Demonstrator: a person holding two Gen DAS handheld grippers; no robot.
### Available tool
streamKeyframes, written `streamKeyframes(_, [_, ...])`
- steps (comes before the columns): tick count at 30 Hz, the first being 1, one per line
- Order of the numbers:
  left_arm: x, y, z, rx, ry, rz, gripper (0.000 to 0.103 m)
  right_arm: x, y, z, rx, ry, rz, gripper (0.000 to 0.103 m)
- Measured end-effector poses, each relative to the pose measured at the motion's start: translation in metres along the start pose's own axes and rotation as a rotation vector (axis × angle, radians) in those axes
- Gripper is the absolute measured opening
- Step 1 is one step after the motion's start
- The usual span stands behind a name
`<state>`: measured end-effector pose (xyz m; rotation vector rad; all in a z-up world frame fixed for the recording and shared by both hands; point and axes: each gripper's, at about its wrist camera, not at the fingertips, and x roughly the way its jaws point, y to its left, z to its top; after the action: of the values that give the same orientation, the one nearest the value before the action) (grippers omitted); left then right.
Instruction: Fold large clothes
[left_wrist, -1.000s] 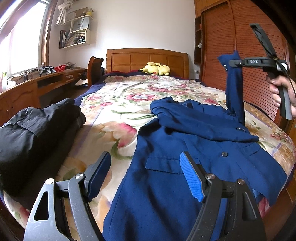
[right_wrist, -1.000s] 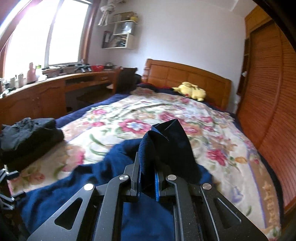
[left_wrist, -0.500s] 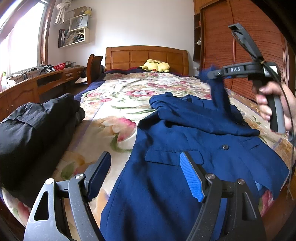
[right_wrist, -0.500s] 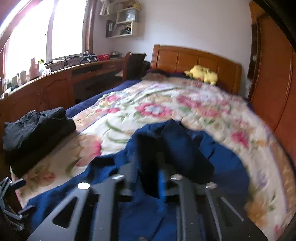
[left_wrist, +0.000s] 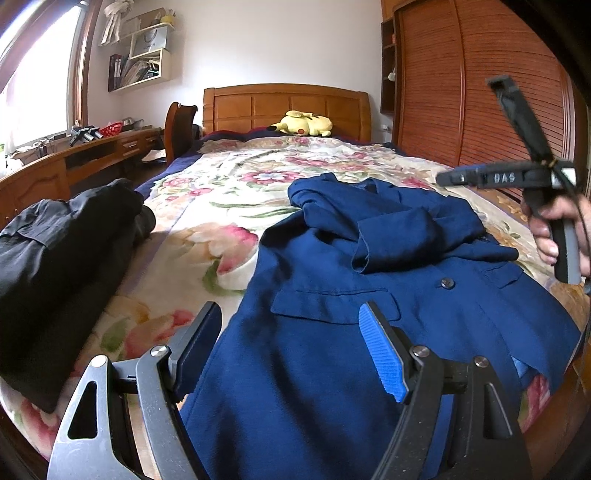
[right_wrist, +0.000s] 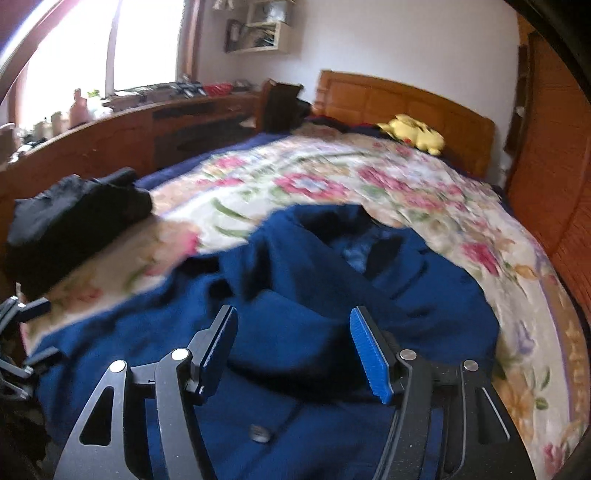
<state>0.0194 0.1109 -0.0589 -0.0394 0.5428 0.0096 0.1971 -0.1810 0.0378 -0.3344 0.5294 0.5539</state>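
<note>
Fingers (left_wrist: 380, 354) of your left gripper (left_wrist: 291, 350) stand spread and empty over the jacket (left_wrist: 332, 350) on the bed (left_wrist: 221, 192); only this view shows your right hand (left_wrist: 554, 229) at three o'clock. From the right wrist, your right gripper (right_wrist: 293, 347) has just been opening, the sleeve (left_wrist: 399, 236) now dropped onto the jacket. Motion blurs that view.
</note>
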Motion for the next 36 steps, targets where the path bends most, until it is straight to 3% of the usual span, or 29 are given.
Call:
streamKeyframes(3, [0.001, -0.004, 0.000, 0.005, 0.002, -0.004, 0.078, 0.016, -0.017, -0.003, 0.029, 0.033, -0.003, 0.065])
streamKeyframes(11, [-0.002, -0.007, -0.006, 0.008, 0.013, -0.010, 0.078, 0.072, 0.003, 0.020, 0.054, 0.087, 0.045, 0.065])
streamKeyframes(18, [-0.004, -0.006, -0.012, 0.016, 0.022, -0.009, 0.078, 0.143, 0.024, 0.036, 0.052, 0.210, 0.081, 0.065])
streamKeyframes(22, [0.000, -0.005, -0.017, 0.035, 0.034, 0.001, 0.078, 0.175, 0.028, 0.025, 0.045, 0.311, 0.068, 0.064])
streamKeyframes(23, [0.000, -0.004, -0.018, 0.037, 0.035, 0.002, 0.078, 0.177, 0.031, 0.024, 0.030, 0.311, 0.063, 0.060])
streamKeyframes(25, [0.002, -0.002, -0.019, 0.037, 0.040, 0.005, 0.078, 0.174, 0.033, 0.026, 0.002, 0.300, 0.063, 0.035])
streamKeyframes(27, [0.003, -0.001, -0.019, 0.031, 0.044, 0.002, 0.078, 0.167, 0.035, 0.029, -0.026, 0.293, 0.077, 0.020])
streamKeyframes(30, [0.001, -0.001, -0.019, 0.034, 0.040, 0.003, 0.078, 0.151, 0.040, 0.033, -0.088, 0.273, 0.069, 0.017])
streamKeyframes(36, [-0.006, 0.000, -0.016, 0.033, 0.025, 0.007, 0.078, 0.106, 0.030, 0.079, -0.027, 0.078, 0.029, 0.018])
